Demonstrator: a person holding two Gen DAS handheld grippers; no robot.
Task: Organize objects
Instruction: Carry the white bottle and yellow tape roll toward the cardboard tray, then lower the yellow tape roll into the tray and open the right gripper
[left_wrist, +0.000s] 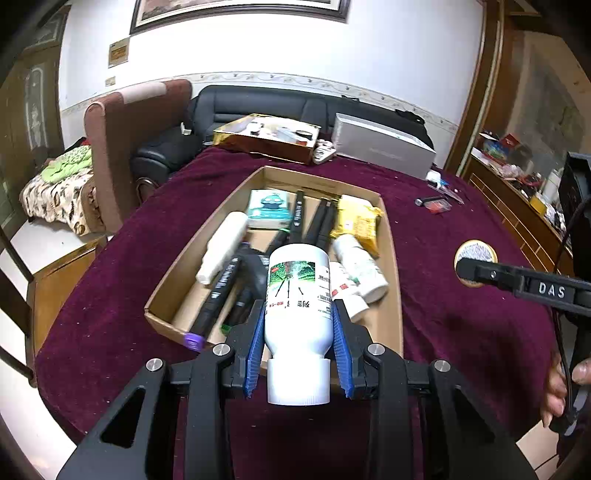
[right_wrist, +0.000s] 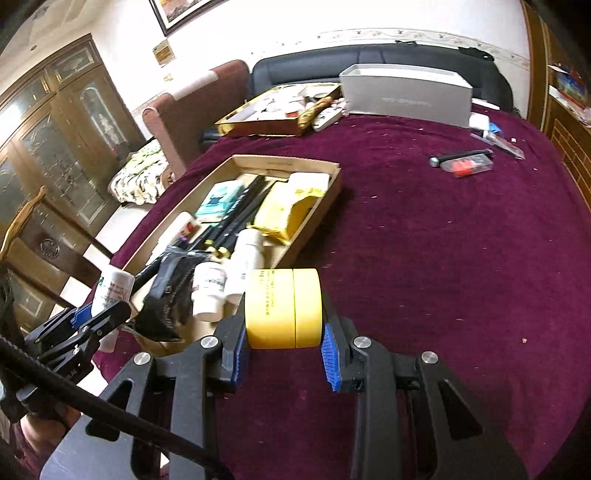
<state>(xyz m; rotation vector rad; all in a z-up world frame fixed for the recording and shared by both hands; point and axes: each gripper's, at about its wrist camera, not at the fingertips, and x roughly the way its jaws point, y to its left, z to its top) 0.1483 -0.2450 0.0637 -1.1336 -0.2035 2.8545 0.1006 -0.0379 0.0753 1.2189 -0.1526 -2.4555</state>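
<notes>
My left gripper is shut on a white bottle with a green picture label, cap toward me, held over the near end of the cardboard tray. The tray holds black markers, white bottles, a yellow packet and a teal box. My right gripper is shut on a yellow tape roll, held above the maroon cloth beside the tray's near right corner. The left gripper and its bottle also show in the right wrist view.
A gold tray of small items and a grey box sit at the table's far edge. Small tools and a red packet lie at the far right. A sofa and an armchair stand behind the table, with a wooden chair at the left.
</notes>
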